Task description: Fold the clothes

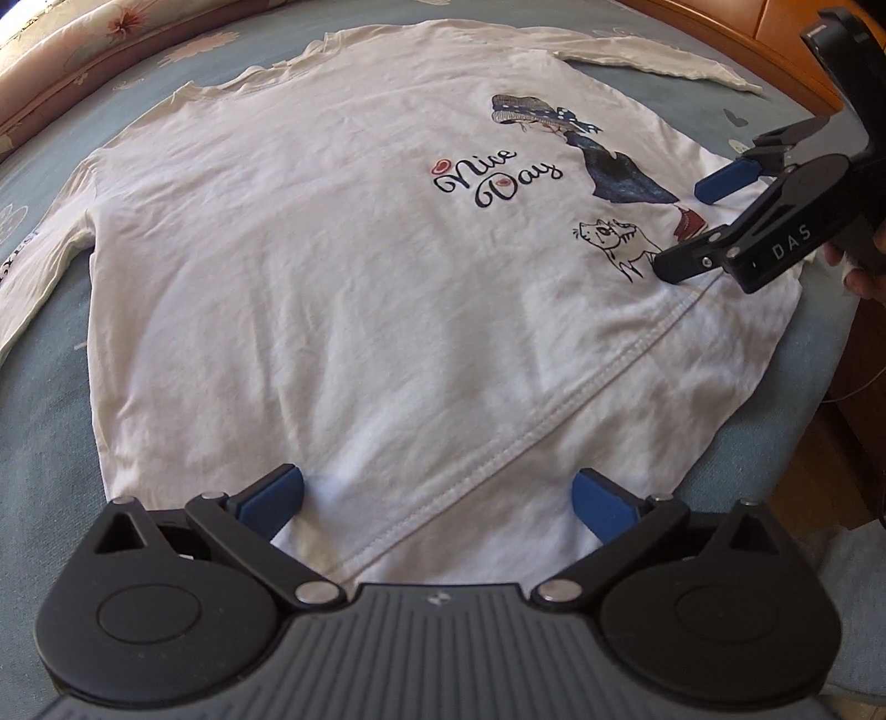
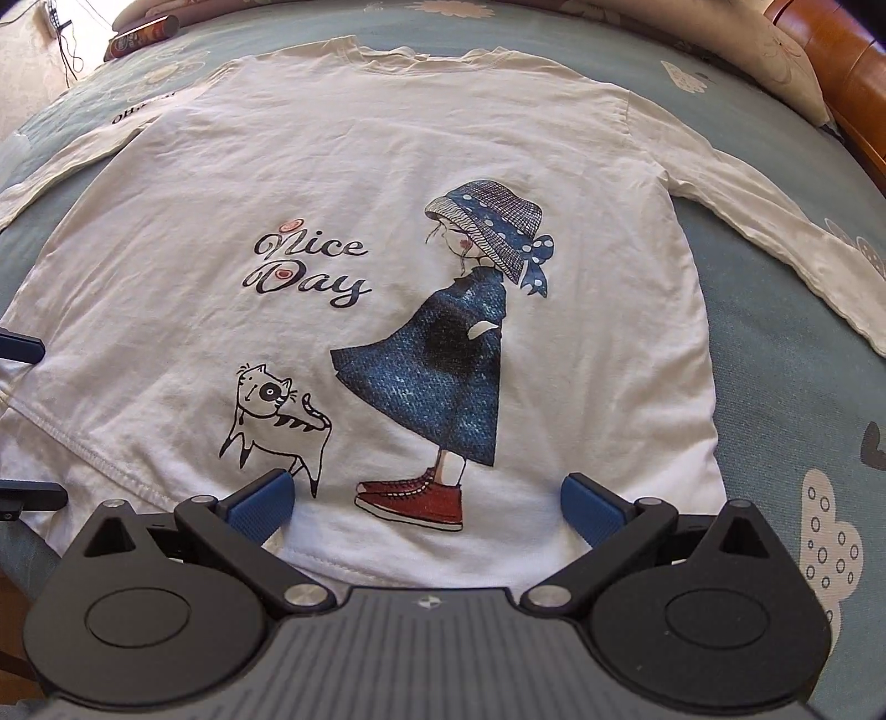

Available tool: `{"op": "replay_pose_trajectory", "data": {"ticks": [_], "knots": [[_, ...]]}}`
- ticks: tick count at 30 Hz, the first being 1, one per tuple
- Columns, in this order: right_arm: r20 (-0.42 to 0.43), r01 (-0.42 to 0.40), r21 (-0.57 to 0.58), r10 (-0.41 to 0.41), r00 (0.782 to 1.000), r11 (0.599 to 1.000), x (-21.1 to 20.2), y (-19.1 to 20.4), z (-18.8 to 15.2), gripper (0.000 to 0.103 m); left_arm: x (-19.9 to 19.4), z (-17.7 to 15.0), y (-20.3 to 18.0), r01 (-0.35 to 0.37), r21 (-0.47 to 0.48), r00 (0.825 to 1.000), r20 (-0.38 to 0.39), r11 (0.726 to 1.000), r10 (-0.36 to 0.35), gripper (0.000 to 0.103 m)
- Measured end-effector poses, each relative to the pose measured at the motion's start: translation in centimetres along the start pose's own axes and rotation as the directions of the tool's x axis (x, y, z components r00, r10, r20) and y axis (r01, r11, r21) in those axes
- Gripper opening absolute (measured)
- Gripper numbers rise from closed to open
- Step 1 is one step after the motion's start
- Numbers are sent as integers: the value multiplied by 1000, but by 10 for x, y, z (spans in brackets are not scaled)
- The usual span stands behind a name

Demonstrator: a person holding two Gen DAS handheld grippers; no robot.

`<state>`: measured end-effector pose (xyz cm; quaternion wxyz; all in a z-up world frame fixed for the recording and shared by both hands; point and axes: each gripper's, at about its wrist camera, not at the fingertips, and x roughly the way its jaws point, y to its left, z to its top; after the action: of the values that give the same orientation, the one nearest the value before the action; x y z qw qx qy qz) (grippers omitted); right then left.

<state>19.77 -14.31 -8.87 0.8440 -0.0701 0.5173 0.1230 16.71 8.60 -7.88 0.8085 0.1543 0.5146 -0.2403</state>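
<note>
A white long-sleeved shirt [image 1: 310, 266] [image 2: 354, 166] lies flat and face up on the bed, both sleeves spread sideways. Its print reads "Nice Day" [image 2: 310, 266], with a girl in a blue dress and a small cat. My left gripper [image 1: 440, 498] hovers open over the hem's left part; the stitched hem line [image 1: 498, 459] runs between its blue pads. My right gripper [image 2: 426, 498] is open over the hem below the girl's red shoes, nothing pinched. Each gripper shows in the other view: the right gripper [image 1: 680, 228] beside the cat, the left gripper [image 2: 27, 421] at the frame edge.
A blue-grey patterned bedspread [image 2: 786, 387] lies under the shirt. A wooden bed frame [image 2: 853, 72] stands at the far right, with a floral pillow [image 1: 83, 50] behind the collar. A can [image 2: 144, 36] and cables lie beyond the far left corner. The near bed edge is just below the hem.
</note>
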Motion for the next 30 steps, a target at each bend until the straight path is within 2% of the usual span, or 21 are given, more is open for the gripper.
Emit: {"op": "replay_pose_trajectory", "data": {"ticks": [3, 4, 8, 11, 13, 17, 19, 21, 22, 23, 24, 25, 26, 27, 28, 30], "knots": [[-4, 8, 8, -8, 1000, 1000, 0, 1, -1, 103, -6, 5, 5, 13, -23, 999, -42, 1000, -14, 102], [-6, 9, 9, -9, 1000, 1000, 0, 1, 0, 103, -11, 9, 10, 18, -40, 999, -32, 999, -19, 102], [-6, 7, 12, -7, 1000, 1000, 1, 0, -1, 103, -37, 37, 50, 16, -136, 996, 84, 991, -5, 102], [-2, 11, 15, -11, 1000, 1000, 1, 1, -2, 103, -39, 68, 107, 26, -274, 983, 179, 961, 24, 102], [-3, 13, 16, -13, 1000, 1000, 1, 2, -2, 103, -36, 85, 145, 68, -389, 970, 239, 919, 29, 102], [-4, 12, 16, -12, 1000, 1000, 1, 1, -1, 103, -15, 108, 208, 189, -566, 943, 333, 802, 13, 102], [-1, 13, 17, -13, 1000, 1000, 1, 1, -1, 103, 3, 111, 228, 259, -635, 933, 359, 728, -19, 102], [2, 16, 20, -16, 1000, 1000, 1, 1, -2, 103, 24, 111, 247, 334, -691, 922, 381, 641, -70, 102], [4, 17, 20, -17, 1000, 1000, 1, 1, -2, 103, 34, 108, 253, 346, -711, 922, 377, 612, -84, 102], [3, 17, 20, -17, 1000, 1000, 1, 1, -2, 103, 40, 105, 258, 335, -729, 928, 364, 597, -76, 101], [1, 16, 20, -16, 1000, 1000, 1, 1, -2, 103, 43, 104, 260, 303, -726, 935, 351, 617, -46, 101], [-1, 16, 20, -16, 1000, 1000, 2, 1, -1, 103, 42, 106, 261, 224, -705, 950, 313, 673, 11, 101], [-4, 15, 19, -15, 1000, 1000, 2, 1, -1, 103, 41, 109, 261, 147, -682, 962, 268, 717, 59, 101], [-7, 15, 19, -15, 1000, 1000, 2, 1, 0, 103, 41, 111, 262, 102, -665, 969, 236, 740, 78, 101], [-8, 15, 19, -15, 1000, 1000, 2, 1, 0, 103, 39, 112, 264, 85, -656, 973, 217, 750, 80, 100], [-8, 15, 20, -15, 1000, 1000, 2, 1, 0, 103, 29, 114, 264, 104, -645, 975, 216, 757, 50, 100]]}}
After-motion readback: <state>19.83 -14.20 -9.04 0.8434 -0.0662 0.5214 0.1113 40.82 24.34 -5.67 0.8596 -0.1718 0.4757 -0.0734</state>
